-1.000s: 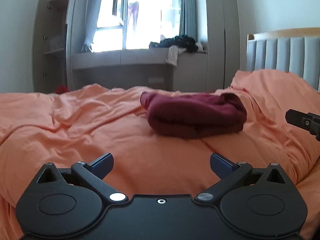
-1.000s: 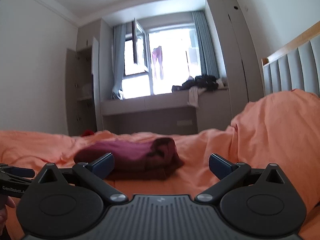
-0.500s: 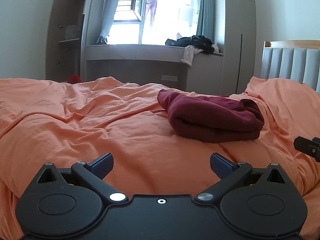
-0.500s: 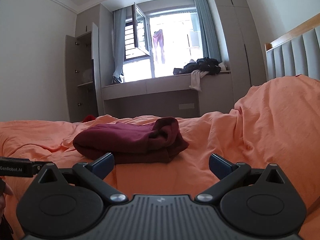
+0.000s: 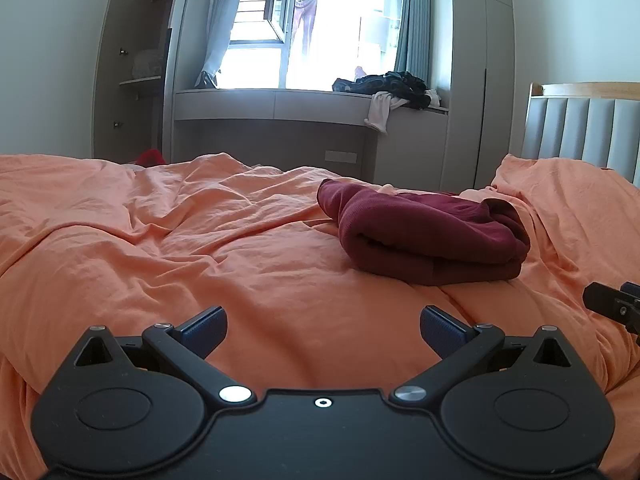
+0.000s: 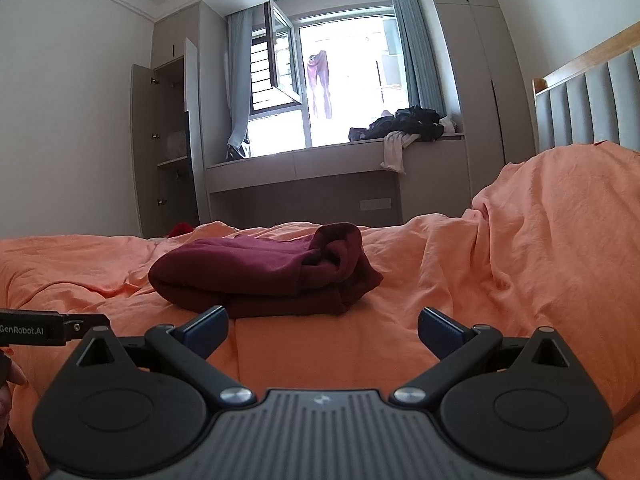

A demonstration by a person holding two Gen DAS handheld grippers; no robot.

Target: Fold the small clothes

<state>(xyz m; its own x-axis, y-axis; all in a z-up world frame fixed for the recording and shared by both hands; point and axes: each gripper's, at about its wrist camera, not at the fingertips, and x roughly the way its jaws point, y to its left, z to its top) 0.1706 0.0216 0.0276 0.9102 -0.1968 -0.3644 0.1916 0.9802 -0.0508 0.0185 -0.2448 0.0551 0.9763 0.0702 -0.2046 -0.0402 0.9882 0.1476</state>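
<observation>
- On my far left stands an open wardrobe [image 5: 132, 60], its shelves showing, against the wall beyond the bed [image 5: 160, 248].
- My left hand-held gripper [image 5: 323, 330] hangs low over the orange bedcover with its blue-padded fingers [image 5: 202, 328] spread wide and nothing between them.
- Behind the bed the window [image 5: 320, 28] is bright, one pane swung open, and a heap of dark clothes [image 5: 386, 84] lies on the window seat with a pale piece drooping over its edge.
- The maroon garment [image 5: 428, 236] lies folded into a thick bundle on the bedcover, ahead and to the right of my left hand-held gripper, well clear of its fingers.
- From the right wrist camera the same maroon garment [image 6: 264, 270] lies ahead and slightly left, with a rolled end standing up at its right side.
- My right hand-held gripper [image 6: 322, 330] is also spread wide and empty; its left pad overlaps the bundle's near edge in the view, though I cannot tell whether they touch.
- On my far right the bedcover humps up high before the grey padded headboard [image 6: 588, 104].
</observation>
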